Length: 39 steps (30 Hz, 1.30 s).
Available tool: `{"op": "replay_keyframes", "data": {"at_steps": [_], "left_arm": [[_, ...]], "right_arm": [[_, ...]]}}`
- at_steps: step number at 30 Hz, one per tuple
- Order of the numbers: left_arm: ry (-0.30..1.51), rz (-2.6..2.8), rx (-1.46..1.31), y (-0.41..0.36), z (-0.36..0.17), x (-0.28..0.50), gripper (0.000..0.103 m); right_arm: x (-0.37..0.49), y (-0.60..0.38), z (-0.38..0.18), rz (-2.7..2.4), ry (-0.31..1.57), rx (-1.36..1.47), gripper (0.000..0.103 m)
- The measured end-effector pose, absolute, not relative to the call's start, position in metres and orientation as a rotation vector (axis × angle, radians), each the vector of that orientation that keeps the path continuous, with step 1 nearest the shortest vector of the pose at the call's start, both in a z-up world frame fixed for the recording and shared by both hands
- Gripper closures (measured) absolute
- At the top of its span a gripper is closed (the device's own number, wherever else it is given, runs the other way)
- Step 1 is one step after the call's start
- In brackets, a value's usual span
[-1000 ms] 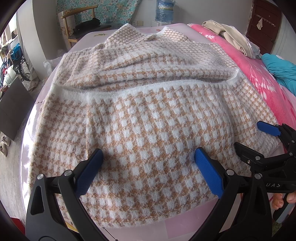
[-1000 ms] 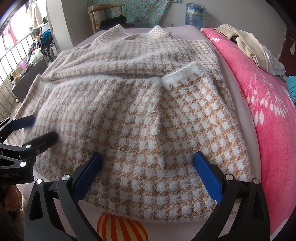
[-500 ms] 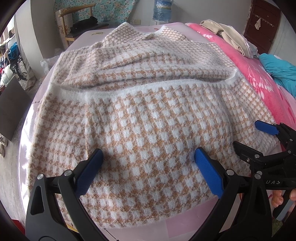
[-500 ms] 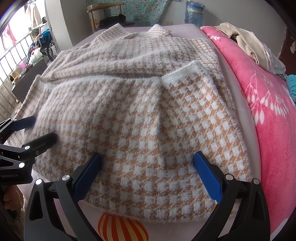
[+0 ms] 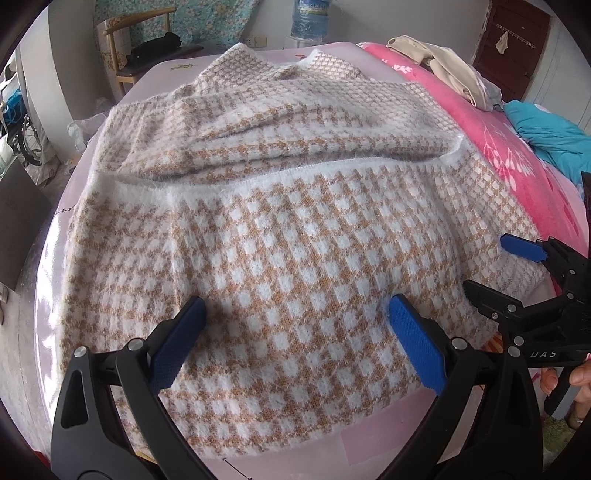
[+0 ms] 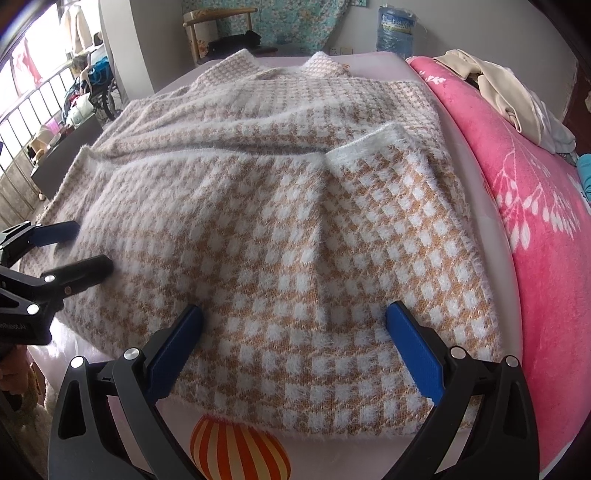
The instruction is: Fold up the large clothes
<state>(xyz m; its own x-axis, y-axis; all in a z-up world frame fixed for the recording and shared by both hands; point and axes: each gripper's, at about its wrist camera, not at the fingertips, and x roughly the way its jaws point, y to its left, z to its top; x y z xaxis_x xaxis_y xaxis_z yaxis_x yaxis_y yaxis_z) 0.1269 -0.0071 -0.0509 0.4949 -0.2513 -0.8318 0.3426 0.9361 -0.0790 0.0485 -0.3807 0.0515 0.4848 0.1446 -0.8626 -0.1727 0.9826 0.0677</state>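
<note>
A large fuzzy sweater (image 5: 288,236) with a tan and white check lies spread on the pale pink bed (image 5: 369,443), with sleeves folded across its upper part. It also fills the right wrist view (image 6: 280,229). My left gripper (image 5: 295,314) is open and empty, hovering over the sweater's near hem on the left side. My right gripper (image 6: 295,321) is open and empty over the near hem on the right side. Each gripper shows at the edge of the other's view: the right gripper (image 5: 487,266) and the left gripper (image 6: 88,247).
A bright pink floral blanket (image 6: 535,229) runs along the right side of the bed, with beige clothes (image 6: 495,85) and a teal garment (image 5: 546,140) on it. A wooden chair (image 5: 129,55) and water bottle (image 6: 395,26) stand beyond the bed. A striped balloon print (image 6: 236,446) marks the sheet.
Both grippers have stayed open over the near hem. The views have shifted only slightly; the sweater has not moved.
</note>
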Motion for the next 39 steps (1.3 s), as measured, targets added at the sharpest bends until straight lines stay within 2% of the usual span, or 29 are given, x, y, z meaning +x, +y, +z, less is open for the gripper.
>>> {"op": "replay_keyframes", "data": {"at_steps": [4,9,15,20,26,33,39], "left_arm": [[0.943,-0.321,0.094,0.014,-0.03,0.126,0.007],[0.832,-0.279,0.06,0.054,0.02,0.131,0.007],[0.755,-0.281,-0.025,0.087,0.08,0.184,0.007],[0.742,-0.321,-0.051,0.08,0.102,0.244,0.007],[0.742,-0.343,-0.044,0.048,0.095,0.334,0.007],[0.799,-0.333,-0.104,-0.001,0.056,0.461,0.008],[0.951,-0.333,-0.106,-0.034,-0.002,0.535,0.009]], "right_arm": [[0.047,-0.381,0.052,0.22,1.053,-0.049,0.006],[0.058,-0.389,0.064,0.269,1.11,0.026,0.006],[0.084,-0.394,0.121,0.353,1.009,0.054,0.006],[0.147,-0.397,0.163,0.412,0.977,0.099,0.006],[0.265,-0.396,0.175,0.393,1.009,0.104,0.006],[0.412,-0.395,0.134,0.337,1.101,0.218,0.007],[0.492,-0.391,0.086,0.305,1.186,0.265,0.018]]}}
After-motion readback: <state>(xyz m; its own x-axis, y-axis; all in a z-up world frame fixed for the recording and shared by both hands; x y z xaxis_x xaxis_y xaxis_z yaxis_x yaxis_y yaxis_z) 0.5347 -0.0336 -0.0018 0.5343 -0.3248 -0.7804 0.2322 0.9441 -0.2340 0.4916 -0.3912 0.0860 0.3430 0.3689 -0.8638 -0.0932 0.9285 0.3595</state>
